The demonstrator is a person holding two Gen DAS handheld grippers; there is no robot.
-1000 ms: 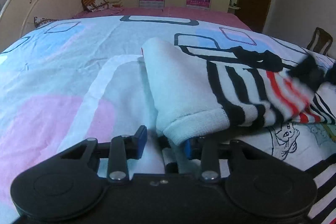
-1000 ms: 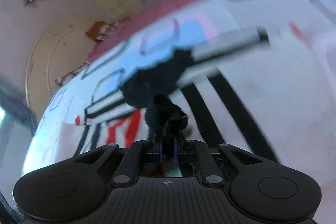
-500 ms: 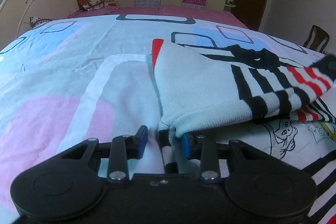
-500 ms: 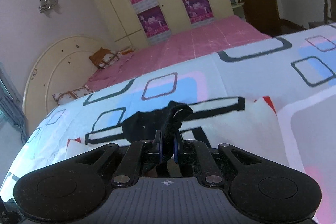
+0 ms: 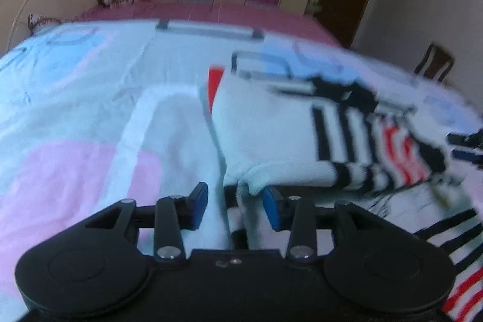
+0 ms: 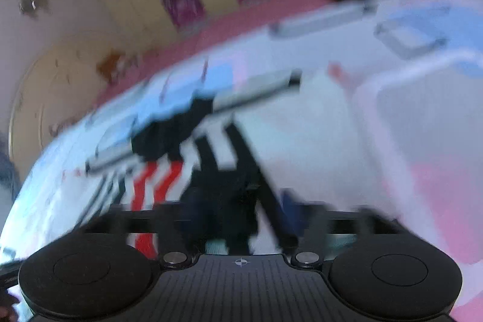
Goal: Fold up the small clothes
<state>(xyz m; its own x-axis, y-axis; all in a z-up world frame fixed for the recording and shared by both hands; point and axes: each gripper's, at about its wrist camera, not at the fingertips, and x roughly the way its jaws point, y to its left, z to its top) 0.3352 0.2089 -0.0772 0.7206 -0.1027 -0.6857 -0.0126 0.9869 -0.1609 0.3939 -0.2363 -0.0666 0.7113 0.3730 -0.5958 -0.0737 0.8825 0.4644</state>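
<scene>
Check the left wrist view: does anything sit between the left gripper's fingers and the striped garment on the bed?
Nothing visible does. The striped garment lies folded on the bedspread, and its white hem corner already hangs between the fingers of the left gripper, whose jaws are opening. The pads no longer press it.

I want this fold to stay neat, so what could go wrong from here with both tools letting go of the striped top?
1. The left tool is opening with the white cuff between its fingers; pulling back could catch the cuff and drag the fold open.
2. The right tool is opening over the striped top, whose dark cloth looks close to its fingers; it might snag.
3. Both views are blurred, so fast withdrawal may shift the top on the bedcover.
</scene>
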